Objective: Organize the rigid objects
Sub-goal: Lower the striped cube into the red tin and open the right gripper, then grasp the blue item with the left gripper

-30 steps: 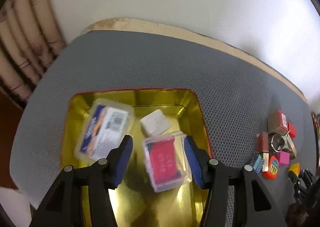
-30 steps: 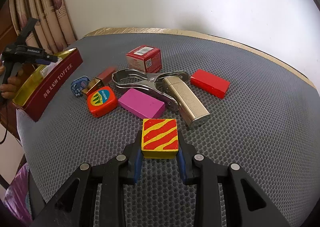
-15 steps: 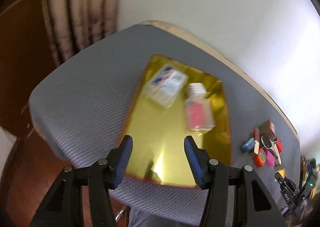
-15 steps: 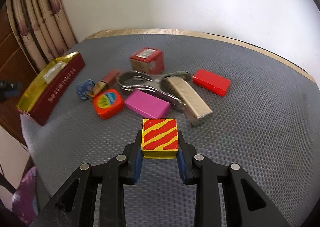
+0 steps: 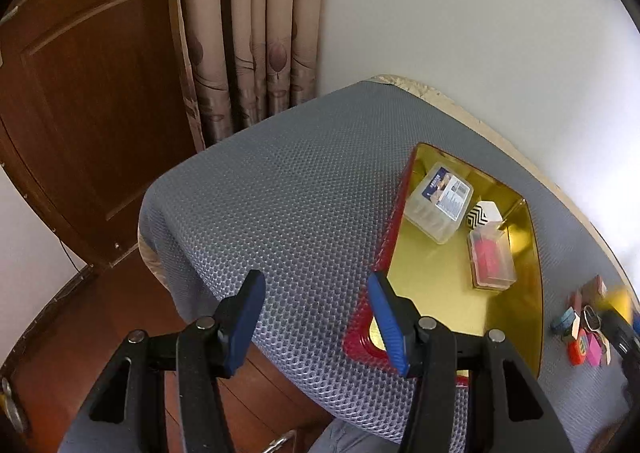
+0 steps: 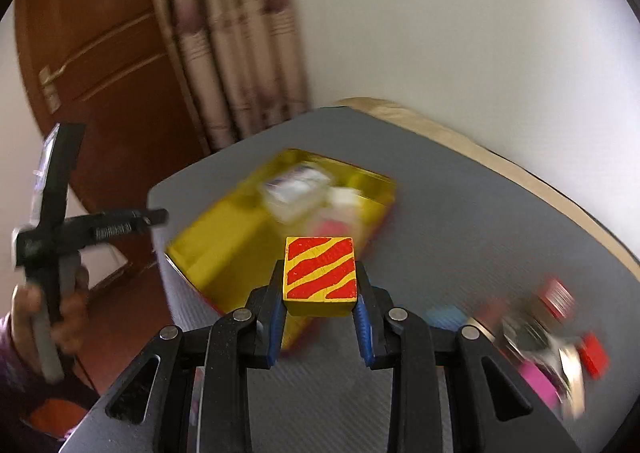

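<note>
My right gripper (image 6: 320,307) is shut on a yellow block with red stripes (image 6: 320,271) and holds it in the air in front of the gold tin tray (image 6: 224,241), which is blurred. My left gripper (image 5: 316,313) is open and empty, raised above the table's left corner, with the tray (image 5: 532,253) to its right. In the tray lie a clear box with a blue label (image 5: 440,201), a clear box with pink contents (image 5: 491,259) and a white block (image 5: 486,213).
A pile of small objects (image 5: 584,329) lies on the grey mat right of the tray; it shows blurred in the right wrist view (image 6: 552,337). A wooden door (image 5: 80,113) and curtain (image 5: 248,33) stand left of the table. The table edge (image 5: 168,253) drops off near my left gripper.
My left gripper has pulled up and back to the left, away from the tray. My right gripper has lifted the striped block and swung left toward the tray.
</note>
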